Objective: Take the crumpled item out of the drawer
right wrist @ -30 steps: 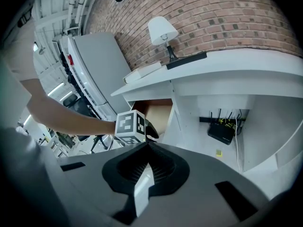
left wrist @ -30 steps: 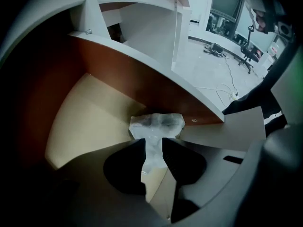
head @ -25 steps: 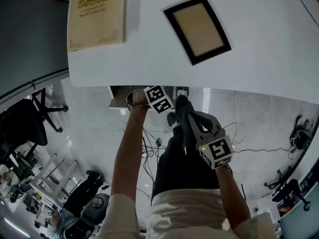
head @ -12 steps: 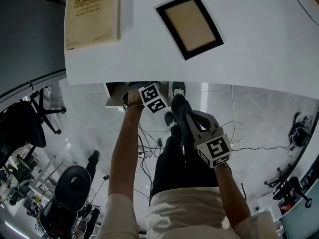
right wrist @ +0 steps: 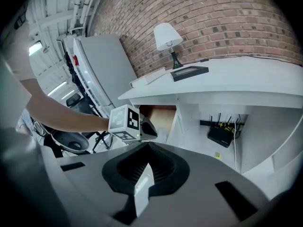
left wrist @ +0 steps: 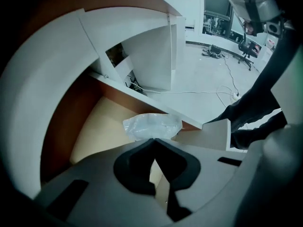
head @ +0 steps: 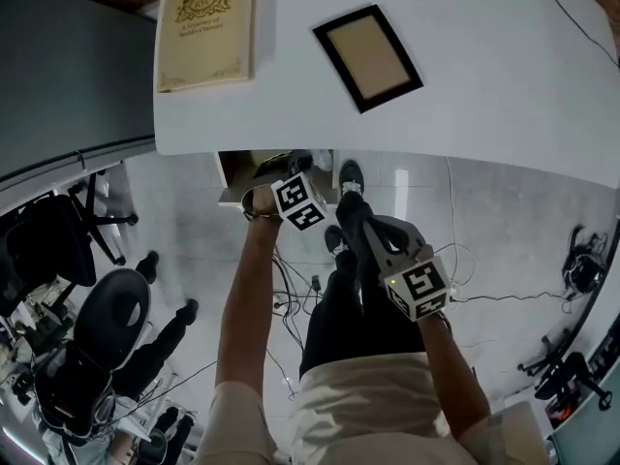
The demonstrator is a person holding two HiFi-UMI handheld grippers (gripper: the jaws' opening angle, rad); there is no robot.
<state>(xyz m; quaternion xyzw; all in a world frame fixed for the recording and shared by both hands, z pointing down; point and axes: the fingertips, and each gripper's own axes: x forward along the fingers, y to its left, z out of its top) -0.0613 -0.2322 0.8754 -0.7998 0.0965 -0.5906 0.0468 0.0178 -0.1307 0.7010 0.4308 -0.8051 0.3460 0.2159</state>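
Observation:
The open drawer (head: 231,175) hangs under the white desk's front edge, and its tan floor (left wrist: 99,126) fills the left gripper view. A crumpled clear-white plastic item (left wrist: 152,126) lies in it. My left gripper (left wrist: 152,141) is shut, with its tips pinched on the item's near edge. From above, the left gripper (head: 285,166) reaches into the drawer, its marker cube just outside. My right gripper (head: 350,205) hovers to the right over the floor, shut and empty. The right gripper view shows its closed jaws (right wrist: 148,146) aimed at the left gripper (right wrist: 147,129).
On the white desk (head: 484,85) lie a cream book (head: 206,27) and a black picture frame (head: 367,55). A lamp (right wrist: 167,38) stands at the brick wall. Cables and a router (right wrist: 221,135) sit under the desk. An office chair (head: 108,323) stands at the left.
The left gripper's marker cube has drawn back a little from the desk edge, and more of the drawer shows. The right gripper has hardly moved. People and a chair at lower left have shifted.

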